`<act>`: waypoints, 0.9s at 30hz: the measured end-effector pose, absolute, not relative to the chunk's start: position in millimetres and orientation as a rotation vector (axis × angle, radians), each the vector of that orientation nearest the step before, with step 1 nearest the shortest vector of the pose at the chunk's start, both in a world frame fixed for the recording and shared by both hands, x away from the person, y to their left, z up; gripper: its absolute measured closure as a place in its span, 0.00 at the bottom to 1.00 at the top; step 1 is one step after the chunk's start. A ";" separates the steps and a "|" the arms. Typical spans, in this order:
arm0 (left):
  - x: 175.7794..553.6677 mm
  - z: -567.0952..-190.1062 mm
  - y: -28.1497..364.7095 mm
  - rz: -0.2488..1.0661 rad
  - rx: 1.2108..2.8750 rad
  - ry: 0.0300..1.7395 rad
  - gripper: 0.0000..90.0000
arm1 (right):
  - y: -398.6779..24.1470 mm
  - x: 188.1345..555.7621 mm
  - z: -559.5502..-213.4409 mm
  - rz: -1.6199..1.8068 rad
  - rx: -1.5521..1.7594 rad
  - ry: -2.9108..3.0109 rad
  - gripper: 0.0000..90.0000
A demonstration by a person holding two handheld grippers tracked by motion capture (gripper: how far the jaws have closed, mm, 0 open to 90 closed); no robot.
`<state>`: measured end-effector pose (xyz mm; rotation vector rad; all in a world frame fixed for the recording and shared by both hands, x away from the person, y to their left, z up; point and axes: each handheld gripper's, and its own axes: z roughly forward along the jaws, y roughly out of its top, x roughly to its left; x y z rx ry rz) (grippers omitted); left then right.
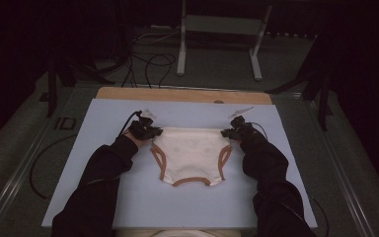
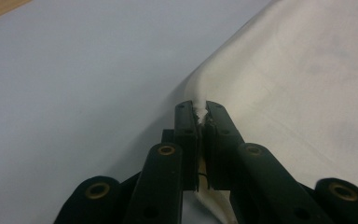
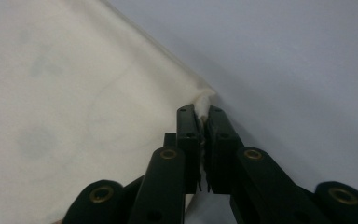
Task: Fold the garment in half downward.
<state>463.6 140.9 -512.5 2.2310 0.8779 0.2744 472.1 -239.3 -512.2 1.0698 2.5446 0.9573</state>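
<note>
Closest in, two dark sleeves (image 1: 98,182) rise from the near edge of the pale blue board (image 1: 103,207), one on each side. The left gripper (image 1: 150,132) has its jaws pinched tight on the left waist corner of the cream underpants (image 1: 190,153), and the left gripper view shows white cloth squeezed between the black pads (image 2: 186,126). The right gripper (image 1: 228,133) is clamped the same way on the right waist corner, fabric bunched at its fingertips (image 3: 216,126). The garment lies flat around the middle of the board, waistband toward the far edge, brown-trimmed leg openings toward the near edge.
</note>
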 end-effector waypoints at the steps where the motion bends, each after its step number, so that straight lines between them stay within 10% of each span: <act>1: 463.8 -513.1 140.3 0.278 2.231 0.880 0.95 | -238.8 472.2 -513.5 0.950 1.074 2.545 0.95; 15: 463.5 -519.6 138.8 0.323 2.242 0.889 0.84 | -236.7 472.1 -513.8 0.938 1.091 2.540 0.84; 27: 459.3 -501.5 141.1 0.281 2.202 0.904 0.33 | -231.0 465.7 -500.8 0.992 1.099 2.548 0.27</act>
